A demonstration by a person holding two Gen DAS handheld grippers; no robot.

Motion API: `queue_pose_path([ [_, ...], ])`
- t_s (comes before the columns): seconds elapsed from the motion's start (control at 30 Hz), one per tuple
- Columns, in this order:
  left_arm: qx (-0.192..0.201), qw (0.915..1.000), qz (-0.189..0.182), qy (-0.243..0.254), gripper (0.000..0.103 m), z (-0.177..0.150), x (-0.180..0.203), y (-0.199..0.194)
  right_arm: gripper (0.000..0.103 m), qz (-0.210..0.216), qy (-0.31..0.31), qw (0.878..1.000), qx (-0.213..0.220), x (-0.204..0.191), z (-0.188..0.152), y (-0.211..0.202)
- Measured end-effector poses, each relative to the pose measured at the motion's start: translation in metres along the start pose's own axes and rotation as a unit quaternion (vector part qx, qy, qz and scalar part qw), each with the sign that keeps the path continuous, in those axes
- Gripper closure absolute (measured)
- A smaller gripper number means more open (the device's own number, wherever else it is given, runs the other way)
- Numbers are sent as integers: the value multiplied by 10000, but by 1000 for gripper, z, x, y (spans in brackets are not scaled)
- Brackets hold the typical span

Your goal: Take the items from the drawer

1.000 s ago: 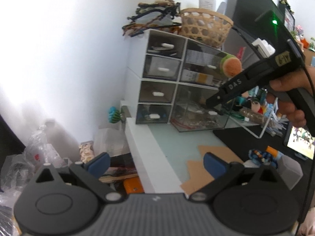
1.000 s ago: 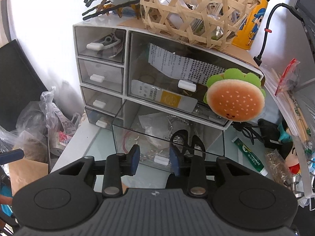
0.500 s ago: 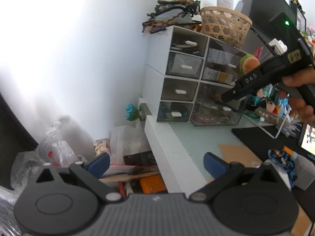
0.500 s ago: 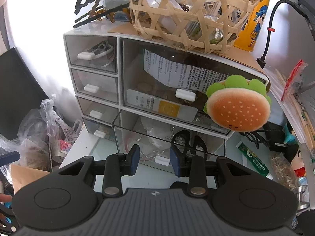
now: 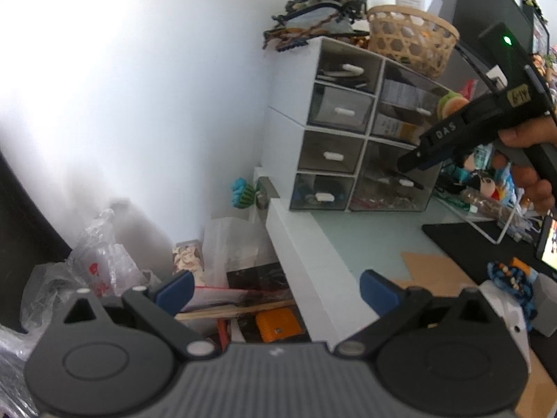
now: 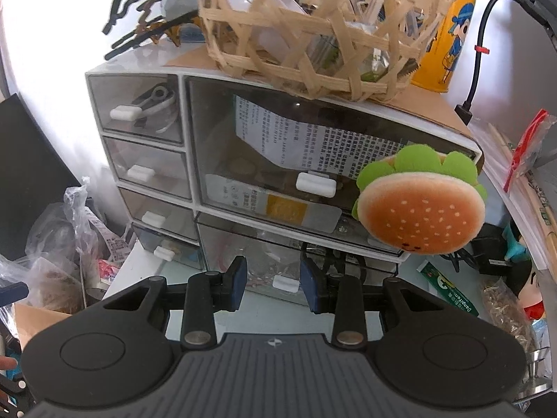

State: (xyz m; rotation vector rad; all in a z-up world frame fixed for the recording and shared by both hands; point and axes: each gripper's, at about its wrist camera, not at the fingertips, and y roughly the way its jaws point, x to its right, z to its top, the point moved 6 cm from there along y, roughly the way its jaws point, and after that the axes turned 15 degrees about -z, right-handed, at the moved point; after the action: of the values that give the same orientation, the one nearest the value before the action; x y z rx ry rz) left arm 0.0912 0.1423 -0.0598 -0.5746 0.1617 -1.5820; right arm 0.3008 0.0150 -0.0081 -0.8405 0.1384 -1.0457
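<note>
Left wrist view: the left gripper (image 5: 275,289) hangs over the desk edge (image 5: 296,250) with its blue pads wide apart and nothing between them. Compared with a second ago, the drawer unit (image 5: 348,132) appears further off and higher in the frame. The right gripper (image 5: 414,162), held by a hand (image 5: 532,163), points at the large bottom drawer (image 5: 390,188); its tips are dark and blurred, so contact cannot be judged here.

Right wrist view: the right gripper (image 6: 273,278) is partly open, its pads flanking the bottom drawer's white handle (image 6: 286,284) without visibly pressing it. The drawer front sits closer to the unit than a second ago. A burger plush (image 6: 421,216) covers part of the drawer above. The bottom drawer's contents are murky behind tinted plastic, and a woven basket (image 6: 313,28) is cut off at the top.
</note>
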Motion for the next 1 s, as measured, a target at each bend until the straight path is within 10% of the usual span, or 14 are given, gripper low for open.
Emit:
queue_pose_path([
  [1.0,157,9994,-104,305,0,6,29,-5,29,-153,156,9997,141,22,-4,-29],
])
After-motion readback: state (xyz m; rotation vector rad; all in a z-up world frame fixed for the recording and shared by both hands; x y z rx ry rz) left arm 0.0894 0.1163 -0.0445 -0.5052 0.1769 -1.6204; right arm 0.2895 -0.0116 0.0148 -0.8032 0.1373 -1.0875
